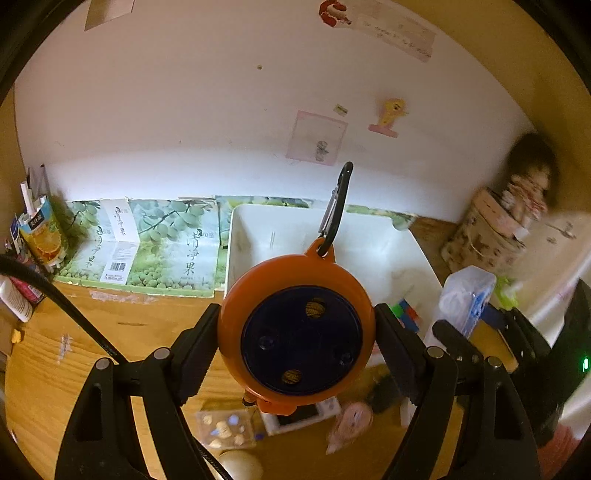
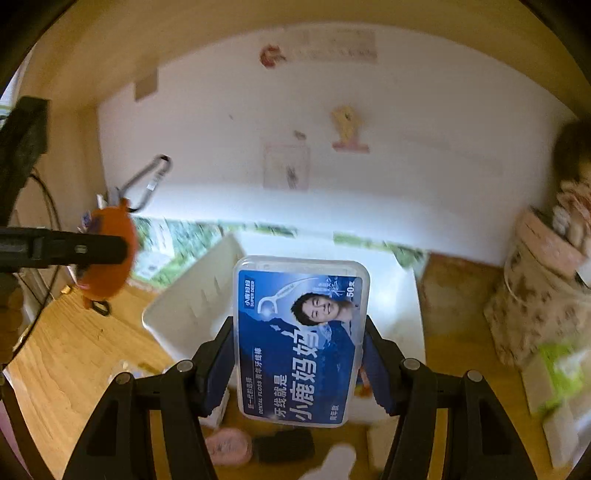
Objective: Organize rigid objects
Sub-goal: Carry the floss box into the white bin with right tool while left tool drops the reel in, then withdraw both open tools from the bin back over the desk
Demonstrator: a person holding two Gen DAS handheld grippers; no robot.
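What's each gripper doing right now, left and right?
Left gripper: closed on the round orange plastic reel with a dark blue centre and black carabiner.
Right gripper: closed on the clear plastic dental floss box with a blue label.

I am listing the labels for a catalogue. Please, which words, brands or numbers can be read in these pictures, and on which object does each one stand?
"小鹿妈妈", "DENTAL FLOSS", "SUPER DEER", "50支": on the blue floss box held in the right gripper.
"清净果": on the green printed carton against the wall.
Barcode digits on that carton: too small to read.
Juice carton at the left: text too blurred.
Paper notes on the wall: blurred, unreadable.
Orange round reel in the left gripper: no text visible.
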